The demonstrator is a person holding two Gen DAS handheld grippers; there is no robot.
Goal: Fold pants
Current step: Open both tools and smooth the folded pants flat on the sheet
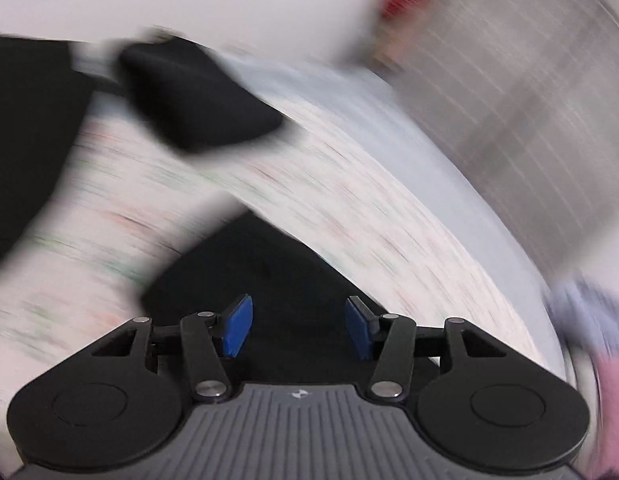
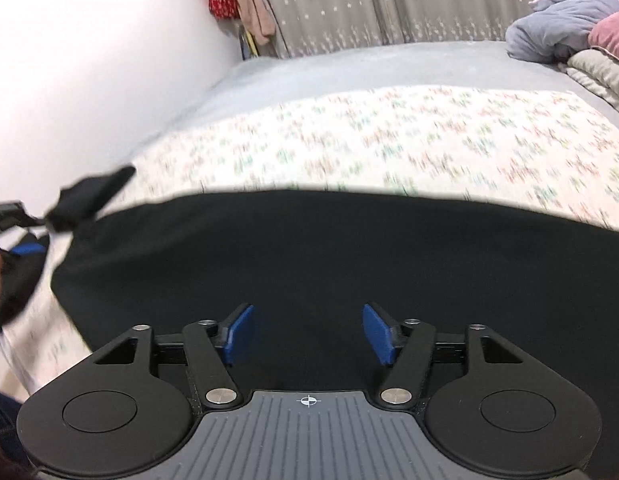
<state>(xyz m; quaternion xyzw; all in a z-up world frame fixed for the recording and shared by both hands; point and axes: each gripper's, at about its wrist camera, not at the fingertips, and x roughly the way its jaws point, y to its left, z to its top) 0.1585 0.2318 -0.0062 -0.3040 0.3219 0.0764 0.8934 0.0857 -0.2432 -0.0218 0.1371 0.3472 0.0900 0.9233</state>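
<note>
black pants (image 2: 309, 248) on floral bedspread (image 2: 429, 136), grey curtains (image 2: 369, 0) behind; both hand-held grippers (image 1: 297, 326) (image 2: 307, 334) agape, empty.

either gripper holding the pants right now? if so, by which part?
Neither. The left gripper and right gripper both stand open above the black pants, with nothing pinched between the pads.

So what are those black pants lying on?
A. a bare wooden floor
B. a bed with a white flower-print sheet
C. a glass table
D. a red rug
B: in the right wrist view the black pants lie spread over a white flower-print sheet on a bed, with grey curtains behind it.
</note>
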